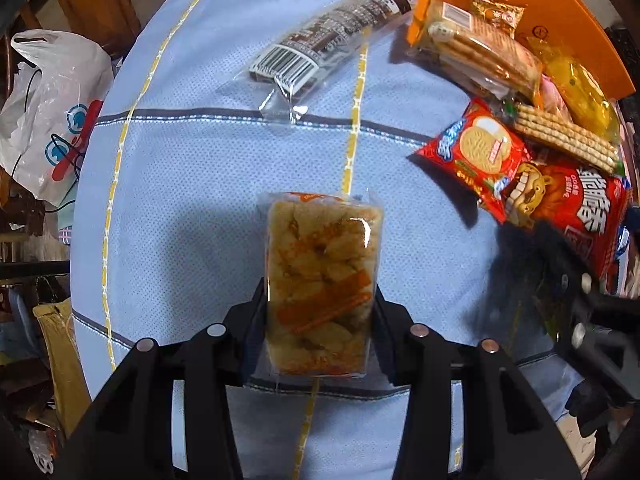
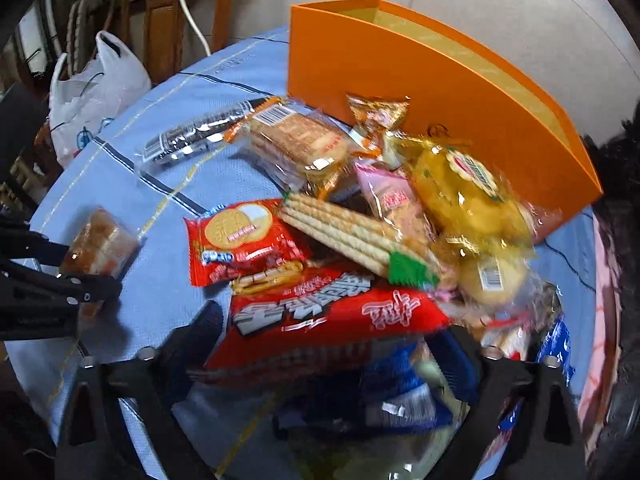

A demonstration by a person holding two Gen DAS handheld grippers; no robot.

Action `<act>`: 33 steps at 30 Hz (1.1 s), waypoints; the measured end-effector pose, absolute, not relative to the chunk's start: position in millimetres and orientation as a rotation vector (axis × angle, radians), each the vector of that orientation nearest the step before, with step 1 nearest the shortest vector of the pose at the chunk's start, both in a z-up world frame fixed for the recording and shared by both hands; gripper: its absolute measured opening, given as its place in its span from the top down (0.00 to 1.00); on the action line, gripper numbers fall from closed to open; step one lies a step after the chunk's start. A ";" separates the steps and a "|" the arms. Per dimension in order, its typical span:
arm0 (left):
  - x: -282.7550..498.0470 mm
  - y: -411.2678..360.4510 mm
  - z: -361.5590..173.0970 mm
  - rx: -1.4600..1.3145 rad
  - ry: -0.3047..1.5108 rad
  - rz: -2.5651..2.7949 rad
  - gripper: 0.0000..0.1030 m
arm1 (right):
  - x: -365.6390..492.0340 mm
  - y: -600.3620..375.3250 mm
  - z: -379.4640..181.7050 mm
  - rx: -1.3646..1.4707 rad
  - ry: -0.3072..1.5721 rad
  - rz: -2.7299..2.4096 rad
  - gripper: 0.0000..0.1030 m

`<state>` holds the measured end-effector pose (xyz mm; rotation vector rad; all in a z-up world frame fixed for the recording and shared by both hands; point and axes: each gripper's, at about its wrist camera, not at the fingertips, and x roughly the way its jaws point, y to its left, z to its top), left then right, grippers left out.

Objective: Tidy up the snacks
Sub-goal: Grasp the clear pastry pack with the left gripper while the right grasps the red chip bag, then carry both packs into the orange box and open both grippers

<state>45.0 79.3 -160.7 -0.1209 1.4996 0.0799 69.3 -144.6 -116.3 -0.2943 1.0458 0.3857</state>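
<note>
Pinched between the black fingers of the left gripper [image 1: 320, 312], a clear-wrapped block of golden puffed-rice cake with orange print [image 1: 322, 284] hangs just above the pale blue checked cloth on the surface [image 1: 180, 200], well apart from the heap. The wrapper is slick and the grip sits on its lower half, so a quick swing could let it slide out or tilt. Over on the other side, the right gripper [image 2: 316, 364] stands spread wide over a big red crinkly snack bag [image 2: 320, 312] and pinches nothing yet. That bag lies in the pile under a packet of wafer sticks [image 2: 352, 232], so lifting it may drag neighbours off the edge. Behind the pile stands the orange cardboard box [image 2: 400, 80], probably the destination; its tall wall could catch a low-carried pack.
</note>
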 end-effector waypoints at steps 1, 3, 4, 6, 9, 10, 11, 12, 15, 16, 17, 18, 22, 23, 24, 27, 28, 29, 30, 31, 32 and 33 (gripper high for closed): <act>42.6 79.2 -159.7 -0.122 1.502 0.079 0.56 | 71.3 -146.7 -114.2 -0.285 1.053 0.397 0.28; 43.6 77.8 -161.2 -0.123 1.505 0.078 0.56 | 73.2 -155.4 -105.2 -0.244 1.067 0.420 0.41; 43.7 77.2 -161.9 -0.126 1.506 0.076 0.56 | 72.7 -160.6 -101.8 -0.211 1.071 0.431 0.41; 42.5 79.4 -162.5 -0.128 1.505 0.075 0.56 | 66.3 -177.5 -88.7 -0.133 1.066 0.458 0.41; 41.4 80.6 -161.7 -0.127 1.505 0.073 0.56 | 51.8 -200.8 -73.2 -0.040 1.057 0.472 0.41; 41.9 79.5 -161.1 -0.128 1.505 0.074 0.56 | 46.9 -209.1 -67.3 -0.009 1.049 0.473 0.41; 41.3 79.6 -160.3 -0.130 1.503 0.070 0.56 | 43.2 -215.2 -62.2 0.006 1.041 0.473 0.41; 43.1 74.6 -155.8 -0.129 1.499 0.066 0.56 | 38.6 -221.1 -60.1 0.018 1.033 0.469 0.41; 47.6 66.1 -139.3 -0.119 1.471 0.042 0.56 | 31.4 -233.6 -50.6 0.056 1.010 0.461 0.41; 48.9 64.3 -132.7 -0.118 1.457 0.032 0.56 | 28.2 -236.6 -47.4 0.062 1.000 0.452 0.41; 49.8 62.4 -127.3 -0.118 1.445 0.024 0.56 | 29.3 -237.2 -45.1 0.068 0.994 0.447 0.41; 52.9 58.7 -116.2 -0.116 1.421 0.005 0.56 | 28.8 -239.9 -40.3 0.081 0.980 0.445 0.41; 66.9 47.4 -80.8 -0.101 1.344 -0.045 0.56 | 31.0 -250.6 -18.8 0.111 0.919 0.435 0.41; 71.6 44.0 -72.2 -0.095 1.327 -0.057 0.56 | 32.9 -254.9 -10.9 0.115 0.898 0.428 0.41; 78.3 38.8 -61.7 -0.083 1.305 -0.070 0.56 | 35.7 -257.4 -4.7 0.119 0.881 0.422 0.41; 105.1 18.2 -31.2 -0.059 1.252 -0.104 0.56 | 51.3 -270.2 16.3 0.138 0.819 0.400 0.41; 113.8 11.7 -21.8 -0.052 1.235 -0.113 0.56 | 57.6 -275.1 21.2 0.143 0.802 0.388 0.41; 127.0 4.8 -10.8 -0.040 1.208 -0.126 0.56 | 64.8 -280.6 26.4 0.151 0.784 0.378 0.41; 135.6 -0.6 -3.6 -0.030 1.189 -0.131 0.56 | 75.3 -287.9 32.9 0.170 0.758 0.365 0.41; 148.1 -7.0 4.5 -0.022 1.170 -0.138 0.56 | 85.3 -293.0 36.6 0.186 0.742 0.352 0.41; 157.6 -13.9 12.5 -0.018 1.157 -0.145 0.56 | 95.2 -297.6 39.3 0.196 0.729 0.338 0.41; 175.4 -19.5 18.5 -0.016 1.148 -0.148 0.56 | 109.7 -303.0 43.6 0.206 0.707 0.317 0.41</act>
